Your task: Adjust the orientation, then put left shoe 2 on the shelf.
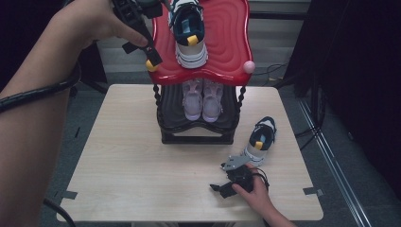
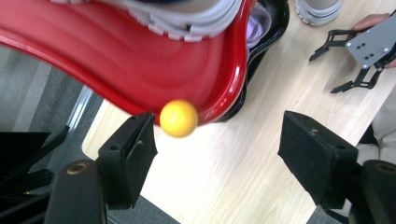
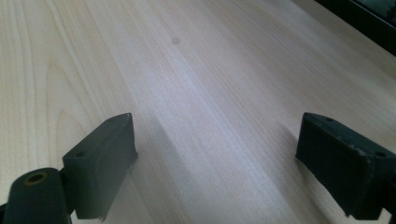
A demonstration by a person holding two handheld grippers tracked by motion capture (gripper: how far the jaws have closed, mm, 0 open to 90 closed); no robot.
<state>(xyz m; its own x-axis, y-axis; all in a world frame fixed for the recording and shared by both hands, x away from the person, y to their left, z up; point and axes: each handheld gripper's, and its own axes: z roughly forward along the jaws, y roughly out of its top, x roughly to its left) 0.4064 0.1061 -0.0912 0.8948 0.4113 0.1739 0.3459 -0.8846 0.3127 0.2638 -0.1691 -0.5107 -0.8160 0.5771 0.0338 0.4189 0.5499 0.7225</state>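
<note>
The left tongs [image 2: 215, 140] are standing wide open and empty beside the red wavy plastic rack shelf [image 1: 227, 42] carrying a navy-and-white sneaker [image 1: 189, 33]. The right tongs [image 3: 215, 158] are gaping, empty, over the pale wooden bench [image 3: 187, 70].

A pair of pale pink shoes [image 1: 202, 98] stands side by side on a black tray [image 1: 175, 120] at the far middle of the light wooden table [image 1: 127, 161]. Grey tape strips [image 1: 313, 191] mark the table's near corners. Black cables [image 1: 276, 71] lie on the floor far right.
</note>
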